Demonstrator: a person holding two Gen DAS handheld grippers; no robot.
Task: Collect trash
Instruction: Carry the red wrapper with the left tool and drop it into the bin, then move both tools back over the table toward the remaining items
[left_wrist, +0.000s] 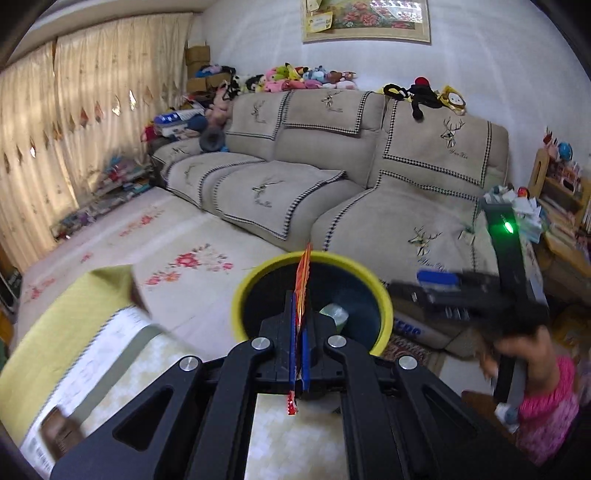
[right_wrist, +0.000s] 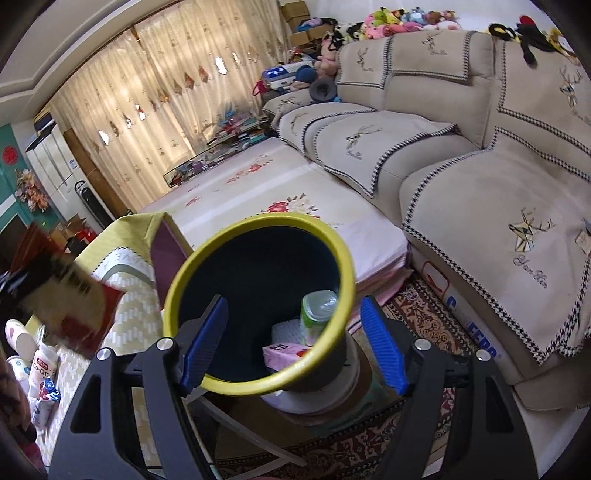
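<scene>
A bin with a yellow rim (left_wrist: 384, 295) (right_wrist: 192, 258) and dark inside stands beside the table. In it lie a green bottle (right_wrist: 317, 314), a pink box (right_wrist: 286, 350) and a white piece. My left gripper (left_wrist: 300, 325) is shut on a flat red wrapper (left_wrist: 303, 277), seen edge-on, held in front of the bin's opening. In the right wrist view that wrapper (right_wrist: 79, 302) appears blurred at the left. My right gripper (right_wrist: 291, 343) is open and empty, its blue fingers (right_wrist: 380, 343) on either side of the bin's near rim. It also shows blurred in the left wrist view (left_wrist: 439, 284).
A table with a yellow-green cloth (left_wrist: 74, 332) (right_wrist: 122, 236) sits left of the bin. Small packets and bottles (right_wrist: 40, 373) lie at its near left. A beige sofa (left_wrist: 369, 184) runs behind, with a floral mat (right_wrist: 258, 192) and patterned rug (right_wrist: 417, 306) on the floor.
</scene>
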